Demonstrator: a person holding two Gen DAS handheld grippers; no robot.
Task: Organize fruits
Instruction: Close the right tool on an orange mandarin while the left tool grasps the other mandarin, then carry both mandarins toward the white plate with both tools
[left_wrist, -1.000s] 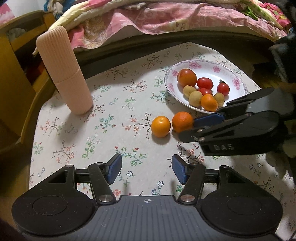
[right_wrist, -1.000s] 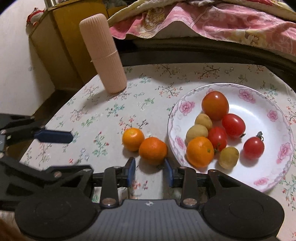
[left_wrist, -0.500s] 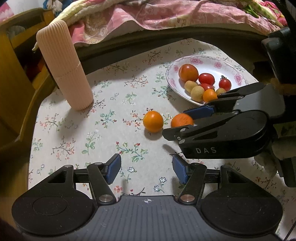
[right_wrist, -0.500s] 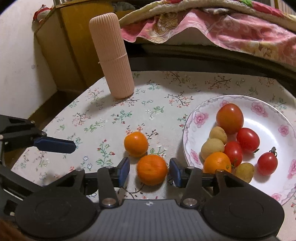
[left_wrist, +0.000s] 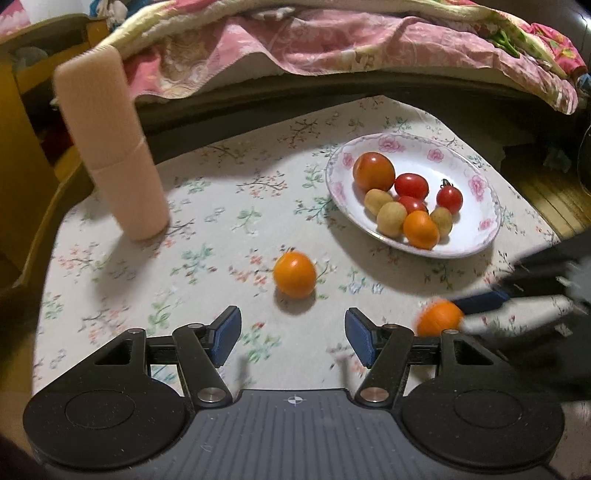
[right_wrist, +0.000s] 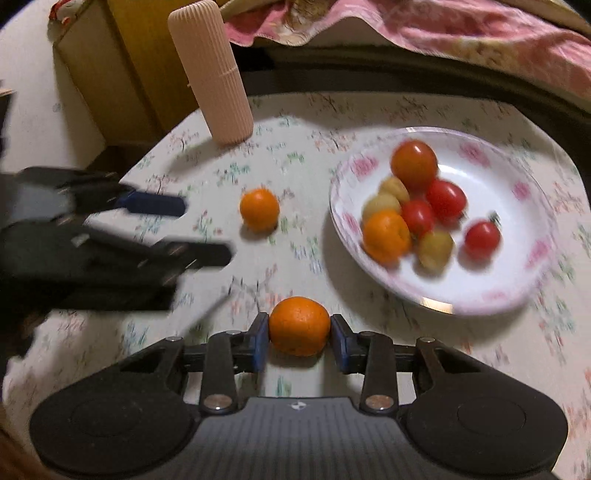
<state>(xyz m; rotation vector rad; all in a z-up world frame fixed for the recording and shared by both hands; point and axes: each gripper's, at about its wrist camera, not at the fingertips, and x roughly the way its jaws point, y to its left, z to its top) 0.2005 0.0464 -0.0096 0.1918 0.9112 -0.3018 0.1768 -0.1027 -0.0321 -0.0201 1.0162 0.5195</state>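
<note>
A mandarin orange (right_wrist: 299, 325) is being gripped between the blue pads (right_wrist: 259, 341) of the right tool (right_wrist: 298, 341), raised just off the floral counter (right_wrist: 295, 122), near the plate's front rim. It is nearly round, slightly wider than tall, its broad axis lying across the fingers; a stem end cannot be made out. A second mandarin (left_wrist: 294, 274) is being left on the counter, just ahead of the left tool (left_wrist: 291, 338), whose fingers are being held wide apart with nothing between them. To the right, a flowered plate (left_wrist: 476, 184) is being used for tomatoes, one orange and small yellowish fruits. A ribbed pink cylinder (left_wrist: 110, 147) is being kept upright at the far left.
</note>
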